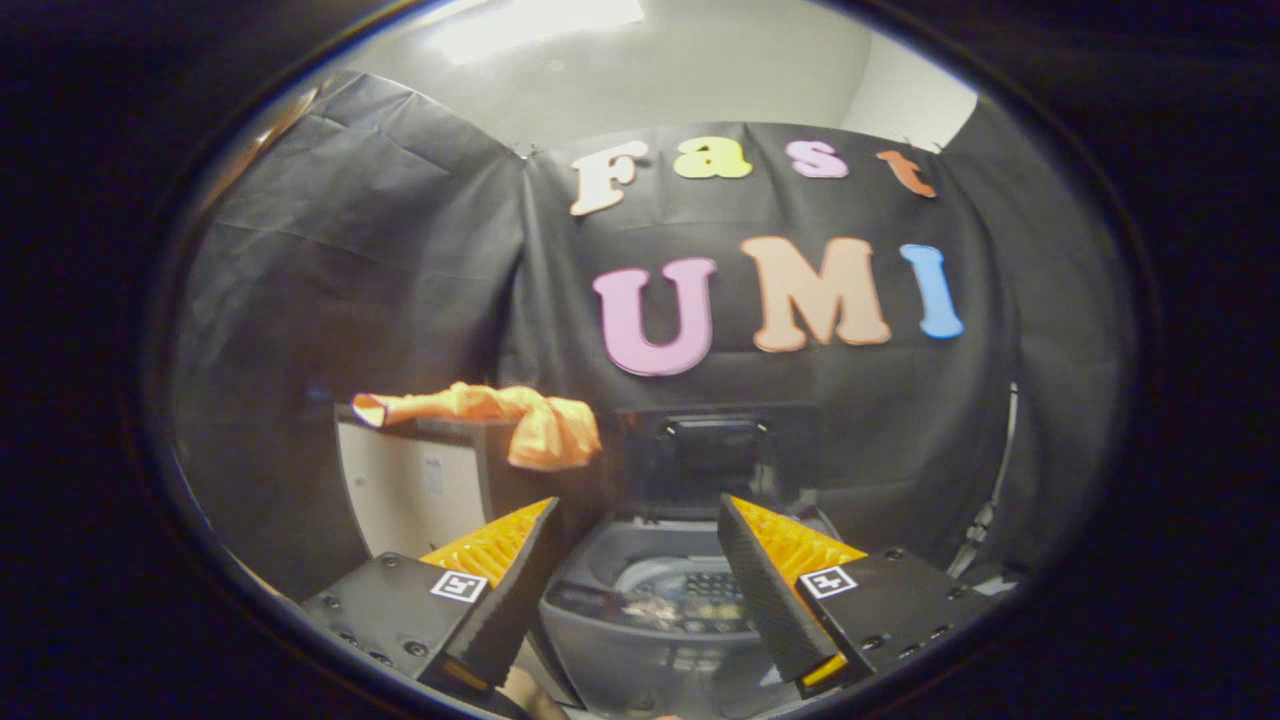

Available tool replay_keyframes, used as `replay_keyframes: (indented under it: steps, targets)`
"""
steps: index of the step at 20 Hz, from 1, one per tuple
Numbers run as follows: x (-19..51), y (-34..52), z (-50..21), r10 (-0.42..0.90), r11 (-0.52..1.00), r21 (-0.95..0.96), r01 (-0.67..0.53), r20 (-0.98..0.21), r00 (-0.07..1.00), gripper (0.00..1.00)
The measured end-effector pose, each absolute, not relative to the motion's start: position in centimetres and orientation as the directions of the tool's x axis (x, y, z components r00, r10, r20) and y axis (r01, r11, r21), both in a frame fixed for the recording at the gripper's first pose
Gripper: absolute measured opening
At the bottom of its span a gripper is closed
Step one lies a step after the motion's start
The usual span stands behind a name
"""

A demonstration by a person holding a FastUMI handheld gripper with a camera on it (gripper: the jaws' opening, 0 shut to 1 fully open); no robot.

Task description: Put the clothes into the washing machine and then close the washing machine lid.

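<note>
An orange cloth (510,412) lies draped over the top of a pale box-like stand (415,485), beyond my left finger and to the left of the washing machine. The grey top-loading washing machine (600,615) stands just ahead, below and between my fingers. Its drum opening (690,590) is uncovered and its dark lid (710,455) stands raised at the back. My gripper (638,515) is open with nothing between its fingers, held above the machine's front rim and well short of the cloth.
Black cloth walls close the booth behind and on both sides. A thin cable or hose (990,500) hangs down the right wall beside the machine.
</note>
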State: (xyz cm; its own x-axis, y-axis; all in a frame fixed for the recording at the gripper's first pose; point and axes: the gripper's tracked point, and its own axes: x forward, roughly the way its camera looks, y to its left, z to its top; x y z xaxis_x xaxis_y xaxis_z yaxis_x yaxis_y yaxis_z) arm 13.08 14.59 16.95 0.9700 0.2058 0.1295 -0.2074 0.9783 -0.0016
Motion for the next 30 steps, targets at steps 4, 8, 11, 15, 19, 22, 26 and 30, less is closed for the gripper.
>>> replay_keyframes:
  steps: [4, 8, 11, 15, 19, 22, 26, 30]
  targets:
    - [18.7, 23.8, 21.2, 0.361, 0.931, 0.0, -0.364, 0.122, 0.924, 0.97]
    - [24.6, 30.6, 22.9, 0.439, 0.897, 0.027, -0.442, 0.075, 0.895, 0.98]
    - [28.0, 34.2, 21.5, 0.478, 0.878, 0.007, -0.478, -0.004, 0.879, 0.98]
    - [29.7, 35.8, 19.2, 0.488, 0.868, -0.035, -0.495, -0.12, 0.865, 0.76]
    - [29.8, 35.7, 18.8, 0.488, 0.867, -0.034, -0.498, -0.146, 0.86, 0.46]
    - [30.1, 35.3, 19.2, 0.467, 0.881, -0.004, -0.473, -0.154, 0.871, 0.24]
    - [29.9, 32.8, 20.8, 0.422, 0.906, 0.074, -0.416, -0.124, 0.898, 0.1]
    - [31.9, 27.4, 22.9, 0.326, 0.944, 0.09, -0.318, -0.087, 0.941, 0.01]
